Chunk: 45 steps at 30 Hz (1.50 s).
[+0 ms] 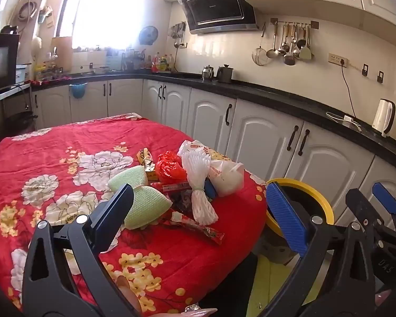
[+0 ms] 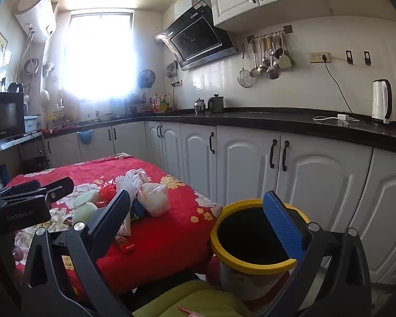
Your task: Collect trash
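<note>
A pile of trash lies on the red floral tablecloth [image 1: 52, 142]: a green foam pad [image 1: 142, 203], white foam netting [image 1: 198, 182], a red plastic bag [image 1: 169, 167], a white plastic bag [image 1: 227, 177], a yellow wrapper [image 1: 146, 161] and a red wrapper [image 1: 198, 224]. A yellow-rimmed bin [image 2: 250, 237] stands to the right of the table, below its edge; it also shows in the left wrist view [image 1: 303, 200]. My left gripper [image 1: 200, 216] is open and empty above the pile's near side. My right gripper [image 2: 200, 224] is open and empty, hovering over the bin; it also shows in the left wrist view [image 1: 369, 203].
White cabinets [image 2: 316, 179] under a black counter [image 2: 277, 121] run along the right and back. A white kettle [image 2: 381, 100], a charger cable, two metal pots and hanging utensils are there. A microwave [image 2: 2, 116] stands at the left.
</note>
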Each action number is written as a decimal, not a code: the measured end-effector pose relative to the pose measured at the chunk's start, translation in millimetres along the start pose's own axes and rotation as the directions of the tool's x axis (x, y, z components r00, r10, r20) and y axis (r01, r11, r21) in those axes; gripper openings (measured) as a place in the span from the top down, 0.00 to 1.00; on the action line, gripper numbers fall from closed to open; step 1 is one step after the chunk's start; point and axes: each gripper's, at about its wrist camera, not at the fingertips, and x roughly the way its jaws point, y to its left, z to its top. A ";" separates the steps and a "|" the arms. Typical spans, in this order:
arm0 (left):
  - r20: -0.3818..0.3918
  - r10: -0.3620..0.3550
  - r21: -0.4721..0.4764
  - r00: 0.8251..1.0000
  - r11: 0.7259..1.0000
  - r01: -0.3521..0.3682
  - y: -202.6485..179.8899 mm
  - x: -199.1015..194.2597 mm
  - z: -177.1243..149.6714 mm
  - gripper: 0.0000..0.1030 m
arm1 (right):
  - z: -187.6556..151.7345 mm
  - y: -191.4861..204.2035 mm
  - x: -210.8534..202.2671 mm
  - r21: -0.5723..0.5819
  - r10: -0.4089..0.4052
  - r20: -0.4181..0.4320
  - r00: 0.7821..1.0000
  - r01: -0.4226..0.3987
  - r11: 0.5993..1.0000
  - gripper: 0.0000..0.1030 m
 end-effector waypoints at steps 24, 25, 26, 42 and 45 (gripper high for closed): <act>0.006 0.010 -0.008 1.000 1.000 -0.010 0.3 1.1 -1.1 0.10 | -1.2 -6.1 6.1 0.028 -0.014 -0.017 1.000 0.014 1.000 0.05; 0.006 0.010 -0.008 1.000 1.000 -0.010 0.6 1.2 -0.9 0.10 | -1.3 -6.3 6.1 0.029 -0.014 -0.017 1.000 0.015 0.999 0.05; 0.006 0.010 -0.007 1.000 1.000 -0.010 0.5 1.3 -0.8 0.10 | -1.0 -7.4 6.2 0.030 -0.014 -0.018 1.000 0.015 0.999 0.05; 0.007 0.010 -0.009 1.000 1.000 -0.010 0.7 1.3 -0.1 0.10 | -0.9 -7.4 6.3 0.030 -0.014 -0.018 1.000 0.014 0.999 0.05; 0.007 0.009 -0.009 1.000 1.000 -0.009 1.1 1.1 -0.1 0.10 | -1.1 -7.3 6.5 0.030 -0.014 -0.019 1.000 0.015 0.999 0.05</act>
